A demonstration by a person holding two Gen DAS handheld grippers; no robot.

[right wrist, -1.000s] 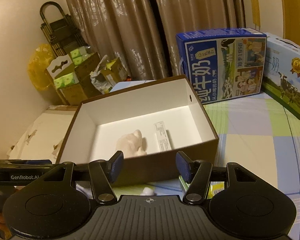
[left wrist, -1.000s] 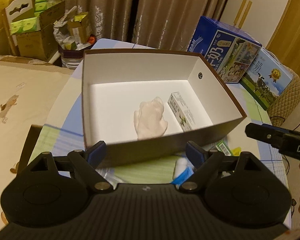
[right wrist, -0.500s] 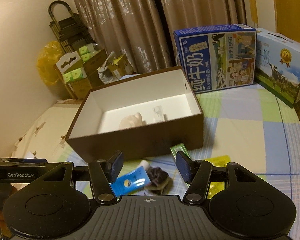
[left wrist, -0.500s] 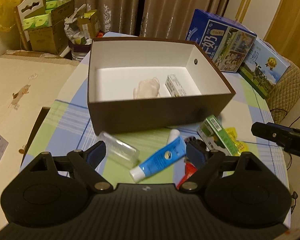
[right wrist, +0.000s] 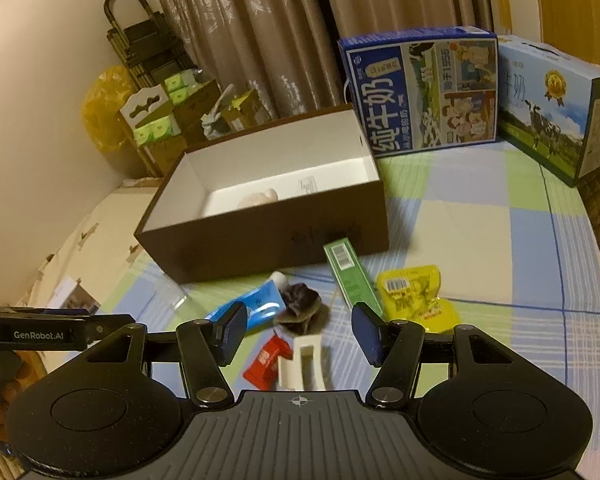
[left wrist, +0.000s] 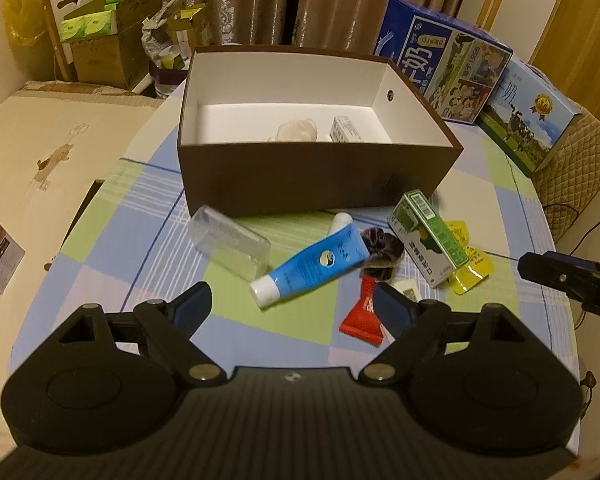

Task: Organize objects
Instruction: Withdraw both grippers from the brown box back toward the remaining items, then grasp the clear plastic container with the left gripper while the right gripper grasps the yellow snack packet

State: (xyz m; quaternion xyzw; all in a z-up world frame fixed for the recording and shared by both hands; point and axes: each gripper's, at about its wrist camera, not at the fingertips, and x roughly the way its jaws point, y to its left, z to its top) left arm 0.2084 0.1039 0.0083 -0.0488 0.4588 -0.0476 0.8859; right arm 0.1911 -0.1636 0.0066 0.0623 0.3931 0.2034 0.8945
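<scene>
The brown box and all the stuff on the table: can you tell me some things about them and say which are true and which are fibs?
1. The brown box has no lid on. True.
2. The blue tube is inside the box. False: it lies on the checked tablecloth in front of the box.
3. A pale crumpled thing and a small carton are already in the box. True.
4. The left gripper is squeezing the red packet. False: its jaws are open and hold nothing.
5. The green box lies on the table beside a yellow packet. True.
6. The right gripper holds the yellow packet. False: it is open and empty.
</scene>
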